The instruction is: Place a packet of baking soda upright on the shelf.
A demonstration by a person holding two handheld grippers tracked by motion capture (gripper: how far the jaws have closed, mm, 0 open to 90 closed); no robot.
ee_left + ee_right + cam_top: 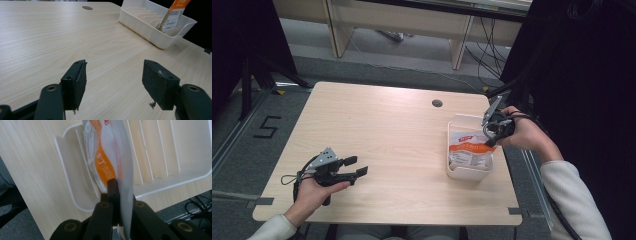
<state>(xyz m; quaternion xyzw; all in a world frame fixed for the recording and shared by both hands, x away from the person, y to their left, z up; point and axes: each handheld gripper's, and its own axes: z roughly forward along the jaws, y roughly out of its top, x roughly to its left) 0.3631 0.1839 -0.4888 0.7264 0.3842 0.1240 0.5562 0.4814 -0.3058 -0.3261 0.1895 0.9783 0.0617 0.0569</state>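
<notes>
A pale wood counter [377, 130] stands on grey carpet [242, 150] marked with a black 5 [266, 127]; cables [484, 50] trail under a beige desk [412, 20] behind.

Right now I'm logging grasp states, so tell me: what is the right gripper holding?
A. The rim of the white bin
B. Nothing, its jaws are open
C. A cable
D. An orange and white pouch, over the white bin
D: the right gripper has its jaws closed on the edge of the orange and white pouch, which hangs over the white bin.
</notes>
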